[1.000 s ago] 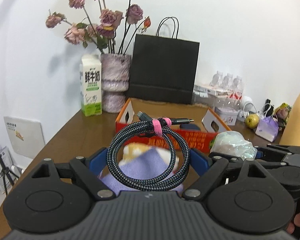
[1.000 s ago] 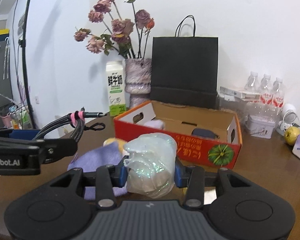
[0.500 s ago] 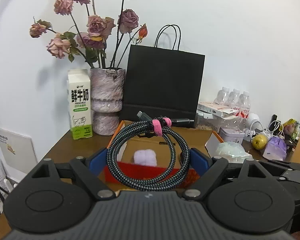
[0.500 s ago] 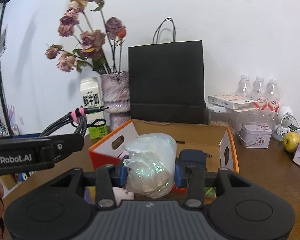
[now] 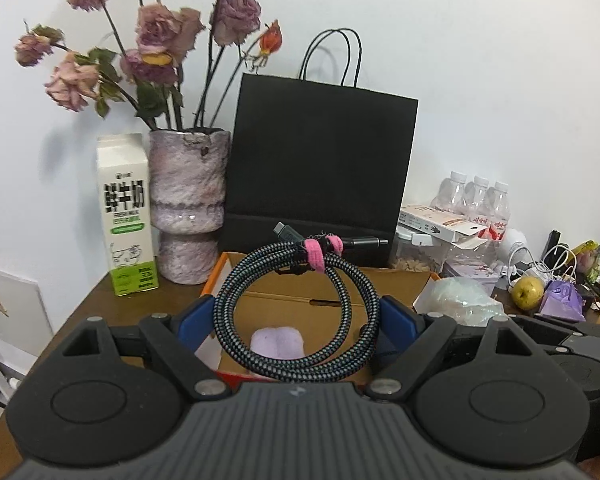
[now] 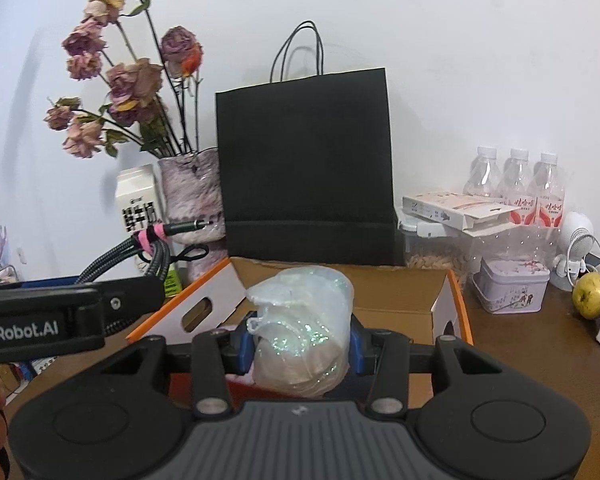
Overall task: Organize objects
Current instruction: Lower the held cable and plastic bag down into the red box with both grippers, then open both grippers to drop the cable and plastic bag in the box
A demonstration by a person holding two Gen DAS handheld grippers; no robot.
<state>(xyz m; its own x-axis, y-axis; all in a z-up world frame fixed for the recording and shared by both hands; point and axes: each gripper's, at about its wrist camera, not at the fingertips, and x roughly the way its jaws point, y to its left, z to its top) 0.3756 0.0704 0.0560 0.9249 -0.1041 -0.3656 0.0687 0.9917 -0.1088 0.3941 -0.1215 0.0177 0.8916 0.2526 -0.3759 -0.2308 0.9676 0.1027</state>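
Note:
My left gripper (image 5: 297, 320) is shut on a coiled black braided cable (image 5: 236, 292) bound with a pink tie, the coil standing upright between the blue pads. My right gripper (image 6: 302, 340) is shut on a crumpled, glittery clear plastic bag (image 6: 304, 304). Both hang over the front edge of an open orange cardboard box (image 6: 180, 304). A pale purple soft item (image 5: 276, 342) lies inside the box (image 5: 324, 292). In the right wrist view, the cable (image 6: 148, 256) shows at the left. In the left wrist view, the plastic bag (image 5: 460, 300) is at the right.
Behind the box stand a black paper bag (image 6: 304, 168), a vase of dried roses (image 5: 186, 204) and a milk carton (image 5: 126, 216). To the right are water bottles (image 6: 516, 192), a clear container with a carton on it, a tin (image 6: 508, 284) and a yellow-green fruit (image 6: 590, 294).
Both grippers have moved forward with their loads, from in front of the box to over its front edge. The purple plush on the table has passed out of view.

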